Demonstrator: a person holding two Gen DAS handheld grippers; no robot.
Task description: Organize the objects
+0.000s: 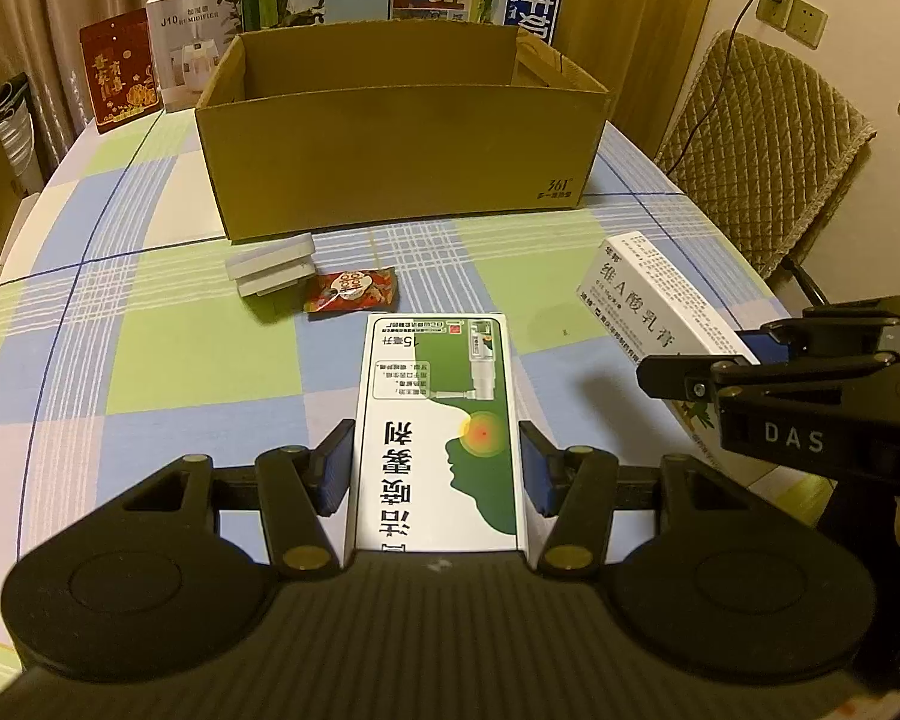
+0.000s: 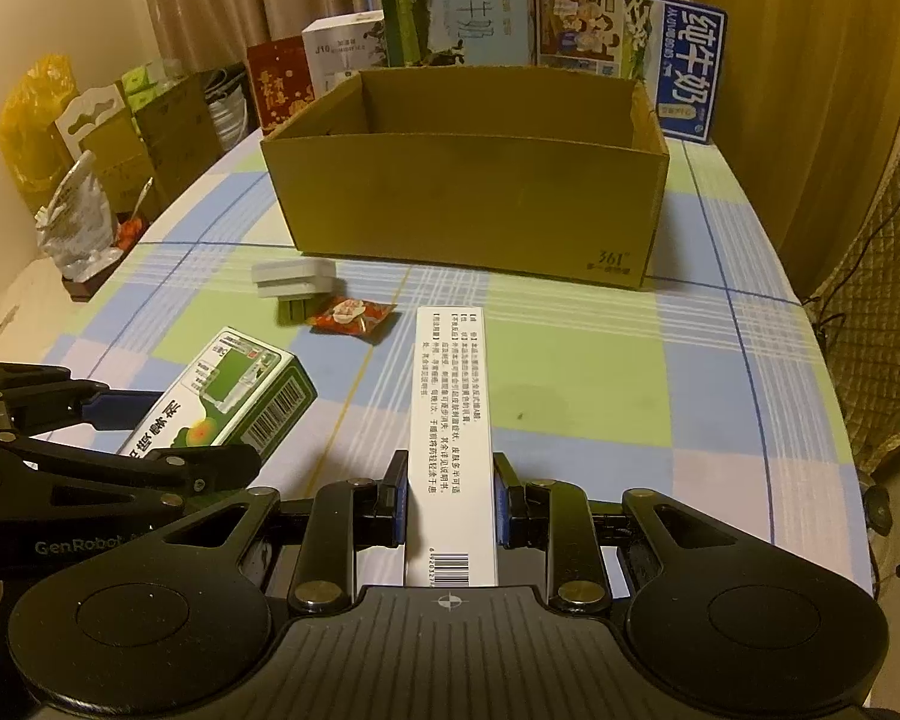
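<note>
Above the checked tablecloth (image 2: 570, 372), both my grippers carry a box each, headed for the carton (image 1: 402, 162).

My left gripper (image 1: 438, 462) clamps the green spray box (image 1: 438, 420) across its width, jaws about half spread and pads tight on both sides; my right gripper (image 2: 450, 495) is nearly shut on the slim white box (image 2: 450, 420), which sticks out long ahead of me. Carton sits open just beyond, a snack packet (image 2: 351, 318) and white blocks (image 2: 291, 279) lying before it. My call: lift clear of the front wall, keep both boxes level and apart, lower inside before letting go.
</note>
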